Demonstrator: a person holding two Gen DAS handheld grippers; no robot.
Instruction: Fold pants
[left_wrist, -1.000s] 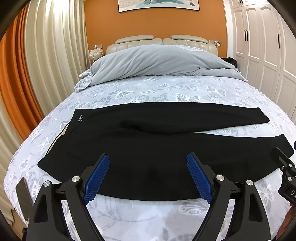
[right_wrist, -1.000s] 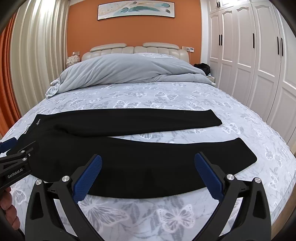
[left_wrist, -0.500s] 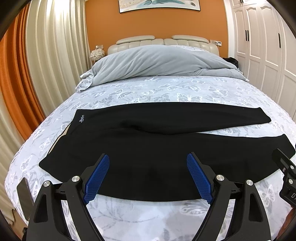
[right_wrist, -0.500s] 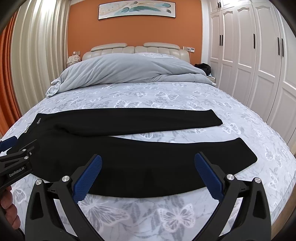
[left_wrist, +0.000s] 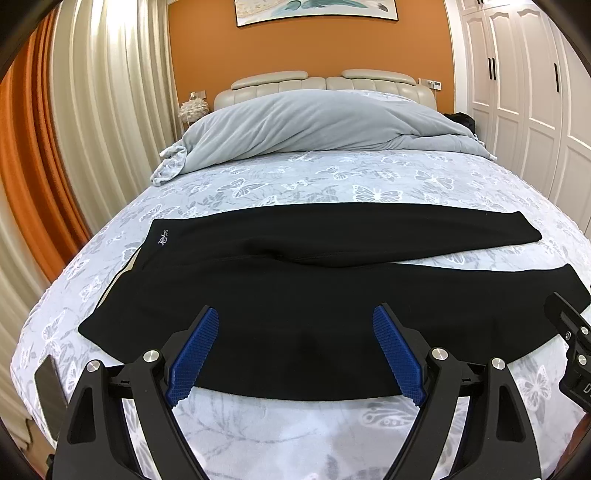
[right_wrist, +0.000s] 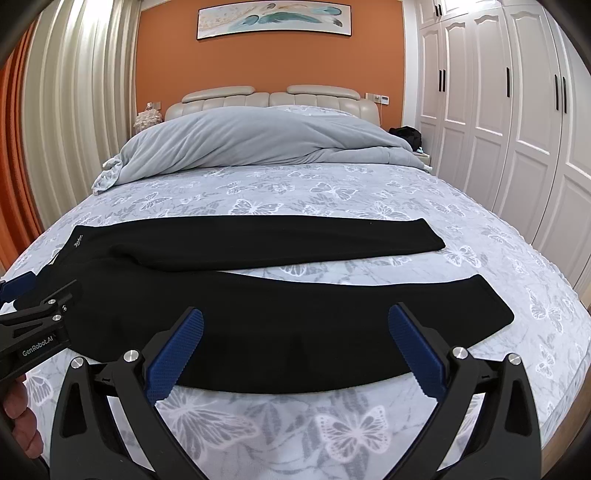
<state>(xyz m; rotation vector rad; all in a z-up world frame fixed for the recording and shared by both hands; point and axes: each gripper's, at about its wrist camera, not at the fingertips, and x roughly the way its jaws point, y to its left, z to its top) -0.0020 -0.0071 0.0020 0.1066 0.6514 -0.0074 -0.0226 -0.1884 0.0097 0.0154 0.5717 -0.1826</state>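
Nothing much has moved since the earlier pictures: the black pants (left_wrist: 314, 291) lie in the same spot on the bed, and both grippers hang where they were, just above the near edge of the cloth.

The left gripper (left_wrist: 293, 354) has its two blue pads (left_wrist: 194, 354) spread wide apart, with nothing between them. The right gripper (right_wrist: 295, 352) is the same, its blue pads (right_wrist: 415, 352) spread wide and holding nothing. In the right view, the left gripper pokes in at 9 o'clock, and white letters on its black side read "GenRobot.AI" (right_wrist: 37, 349). A bit of the person's hand (right_wrist: 20, 428) shows below it at 8 o'clock.

The pants lie flat on the butterfly sheet (left_wrist: 332, 177) (white and gray butterflies all over). The waist is at 9 o'clock and the two legs reach toward 3 o'clock. The far leg is straight. The near leg bends a little toward the camera, so a thin wedge of sheet shows between the legs near the cuffs. A small white logo (left_wrist: 163, 236) sits by the waist at 10 o'clock, too tiny to read.

A gray blanket (right_wrist: 258, 144) is heaped at 12 o'clock, in front of a cream headboard (right_wrist: 271, 98). A feather painting (right_wrist: 273, 18) hangs on the orange wall. White closet doors (right_wrist: 517, 110) stand at 3 o'clock, and curtains (left_wrist: 92, 110) hang at 9 o'clock.
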